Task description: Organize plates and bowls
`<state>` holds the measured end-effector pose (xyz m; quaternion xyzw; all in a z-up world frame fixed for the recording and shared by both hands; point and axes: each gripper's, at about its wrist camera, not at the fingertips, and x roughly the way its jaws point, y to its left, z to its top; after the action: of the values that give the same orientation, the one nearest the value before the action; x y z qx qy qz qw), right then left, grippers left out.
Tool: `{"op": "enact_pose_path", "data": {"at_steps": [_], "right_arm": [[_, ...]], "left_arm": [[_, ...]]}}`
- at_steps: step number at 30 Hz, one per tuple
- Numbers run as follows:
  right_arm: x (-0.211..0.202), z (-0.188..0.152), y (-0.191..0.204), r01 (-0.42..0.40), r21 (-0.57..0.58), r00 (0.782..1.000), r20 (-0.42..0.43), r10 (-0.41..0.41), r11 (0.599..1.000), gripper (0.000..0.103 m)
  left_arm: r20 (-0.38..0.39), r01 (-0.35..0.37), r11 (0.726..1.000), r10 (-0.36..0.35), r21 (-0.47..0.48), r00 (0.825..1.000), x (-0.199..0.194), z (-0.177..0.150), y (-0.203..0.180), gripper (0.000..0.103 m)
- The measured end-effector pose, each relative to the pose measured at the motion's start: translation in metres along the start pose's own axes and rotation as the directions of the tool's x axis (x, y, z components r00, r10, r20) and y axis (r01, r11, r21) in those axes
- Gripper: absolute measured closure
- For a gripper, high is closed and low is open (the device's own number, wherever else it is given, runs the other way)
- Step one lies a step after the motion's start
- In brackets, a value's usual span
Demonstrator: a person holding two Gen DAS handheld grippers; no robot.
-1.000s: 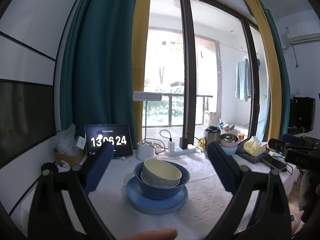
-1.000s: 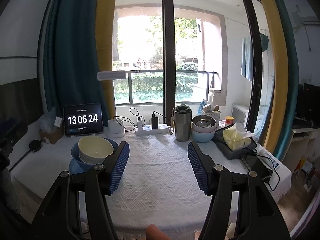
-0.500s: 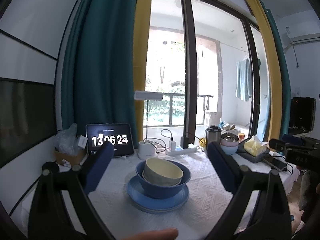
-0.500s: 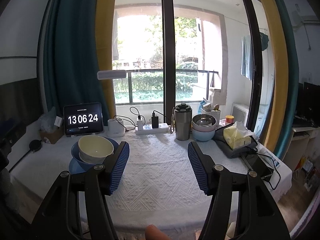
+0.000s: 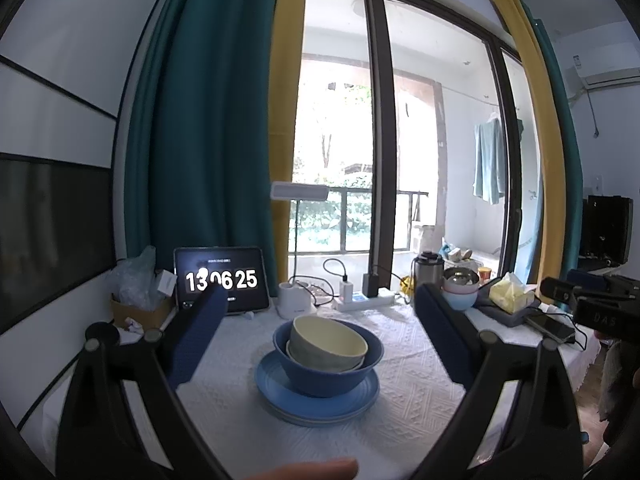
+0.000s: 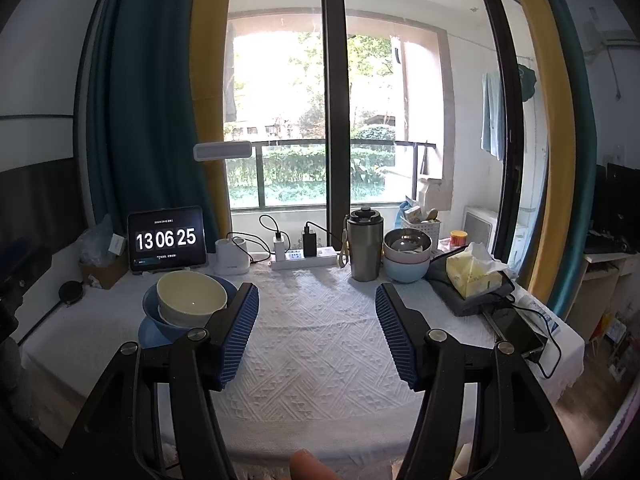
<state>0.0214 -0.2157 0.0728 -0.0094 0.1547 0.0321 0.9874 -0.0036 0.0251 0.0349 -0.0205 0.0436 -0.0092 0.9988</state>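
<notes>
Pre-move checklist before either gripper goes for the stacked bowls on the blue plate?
1. Left gripper open, nothing between its pads: ok.
2. Right gripper open, nothing held: ok.
3. Cream bowl nested in blue bowl on blue plate: ok, though the cream bowl sits tilted.
4. Stack centred ahead of the left gripper: ok.
5. Second bowl stack beside the steel tumbler, tight for the right gripper: not ok.
6. Another bowl hidden under the cream one: cannot tell.
</notes>
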Motion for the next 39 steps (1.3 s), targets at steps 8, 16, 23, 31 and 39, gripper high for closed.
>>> {"op": "enact_pose_path", "data": {"at_steps": [8,16,23,31,39], "right_arm": [[-0.0009,-0.0007,0.0000,0.003,0.001,1.000,-0.001,-0.003,1.000,0.039],[-0.0002,-0.0024,0.0005,-0.002,0.005,1.000,-0.005,0.002,1.000,0.039],[0.0008,-0.0029,0.0005,-0.005,0.005,1.000,-0.010,0.005,1.000,0.039],[0.0023,-0.0046,0.0040,-0.014,-0.001,1.000,-0.016,0.014,1.000,0.039],[0.0026,-0.0051,0.0052,-0.017,-0.002,1.000,-0.015,0.017,1.000,0.039]], "left_arm": [[0.003,0.000,1.000,0.000,0.001,1.000,-0.0011,-0.0007,-0.0002,0.007],[0.005,-0.005,1.000,0.005,0.001,1.000,-0.0025,-0.0006,0.0000,0.007],[0.002,-0.007,1.000,0.007,-0.002,1.000,-0.0029,-0.0007,0.0011,0.007],[0.003,-0.017,1.000,0.017,-0.005,1.000,-0.0037,-0.0022,0.0028,0.007],[0.003,-0.022,1.000,0.022,-0.008,1.000,-0.0040,-0.0050,0.0040,0.007]]}}
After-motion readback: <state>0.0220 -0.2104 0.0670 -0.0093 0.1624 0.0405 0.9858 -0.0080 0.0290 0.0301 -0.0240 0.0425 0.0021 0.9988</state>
